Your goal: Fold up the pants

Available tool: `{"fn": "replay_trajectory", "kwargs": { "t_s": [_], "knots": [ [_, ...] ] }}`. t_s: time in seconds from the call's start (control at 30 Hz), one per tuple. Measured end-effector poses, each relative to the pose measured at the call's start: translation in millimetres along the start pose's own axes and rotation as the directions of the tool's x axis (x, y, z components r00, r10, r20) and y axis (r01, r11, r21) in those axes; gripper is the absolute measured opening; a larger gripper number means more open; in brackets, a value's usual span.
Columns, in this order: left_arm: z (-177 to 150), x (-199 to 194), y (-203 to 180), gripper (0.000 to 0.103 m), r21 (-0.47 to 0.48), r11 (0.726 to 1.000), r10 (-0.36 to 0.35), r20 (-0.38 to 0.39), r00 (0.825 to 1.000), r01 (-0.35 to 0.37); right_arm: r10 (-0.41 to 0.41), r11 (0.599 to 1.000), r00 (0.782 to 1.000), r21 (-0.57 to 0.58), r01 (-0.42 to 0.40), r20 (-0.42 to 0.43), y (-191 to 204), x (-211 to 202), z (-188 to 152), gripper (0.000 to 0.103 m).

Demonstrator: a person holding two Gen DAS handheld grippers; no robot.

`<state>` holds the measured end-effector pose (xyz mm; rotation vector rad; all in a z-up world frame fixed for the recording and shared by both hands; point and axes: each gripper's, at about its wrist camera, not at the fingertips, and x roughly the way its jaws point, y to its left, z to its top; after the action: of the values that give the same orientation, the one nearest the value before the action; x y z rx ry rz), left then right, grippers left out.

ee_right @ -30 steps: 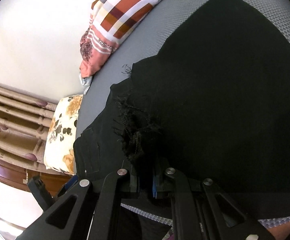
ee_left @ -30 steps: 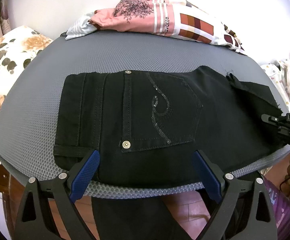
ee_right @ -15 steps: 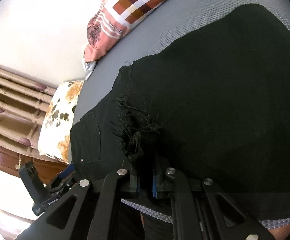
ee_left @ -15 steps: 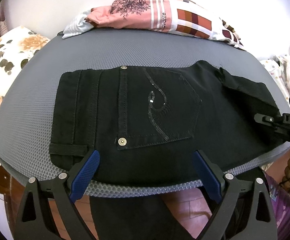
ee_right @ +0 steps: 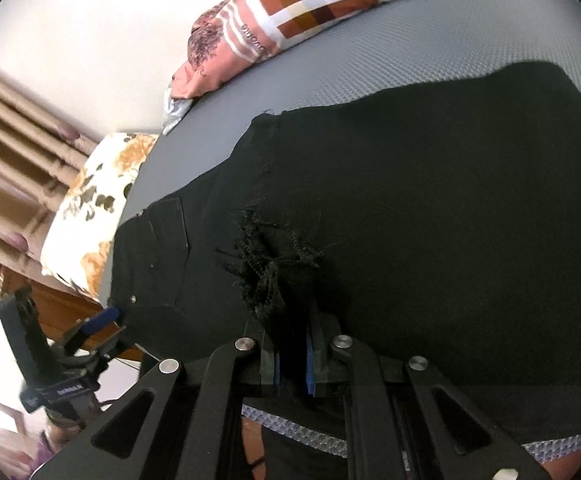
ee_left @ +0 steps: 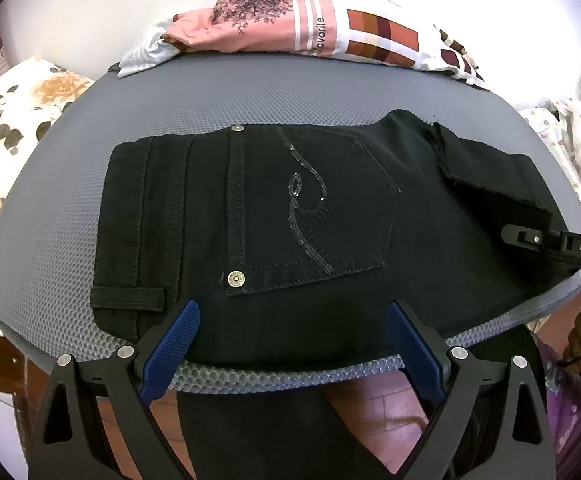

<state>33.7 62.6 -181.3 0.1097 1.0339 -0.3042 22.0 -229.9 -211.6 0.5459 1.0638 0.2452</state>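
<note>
Pants (ee_left: 314,216), black and folded, are lying flat across a grey mesh pad (ee_left: 250,92), their back pocket (ee_left: 310,208) with its sequin swirl facing up and the waistband lying to the left. A further stretch of the fabric is hanging over the near edge of the pad. The left gripper (ee_left: 290,344) is hovering at that near edge with its blue-padded fingers (ee_left: 170,354) spread wide, gripping nothing. The right gripper (ee_right: 292,360) is sitting at the right end of the garment, its fingers pressed together and pinching a frayed hem (ee_right: 268,264) of the pants. A patterned pink cloth (ee_left: 314,28) is resting at the far edge of the pad, and a floral pillow (ee_left: 6,120) is lying off to the left.
</note>
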Motion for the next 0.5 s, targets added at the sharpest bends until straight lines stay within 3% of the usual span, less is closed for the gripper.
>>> {"fn": "replay_trajectory", "kwargs": {
  "t_s": [0.27, 0.5],
  "knots": [
    [0, 1, -1, 0.094, 0.000, 1.000, 0.000, -0.006, 1.000, 0.000, -0.052, 0.993, 0.999, -0.107, 0.053, 0.008, 18, 3, -7, 0.013],
    [0, 3, -4, 0.094, 0.007, 1.000, 0.004, -0.015, 1.000, -0.004, -0.046, 0.986, 0.999, -0.160, 0.044, -0.008, 28, 9, -14, 0.017]
  ]
}}
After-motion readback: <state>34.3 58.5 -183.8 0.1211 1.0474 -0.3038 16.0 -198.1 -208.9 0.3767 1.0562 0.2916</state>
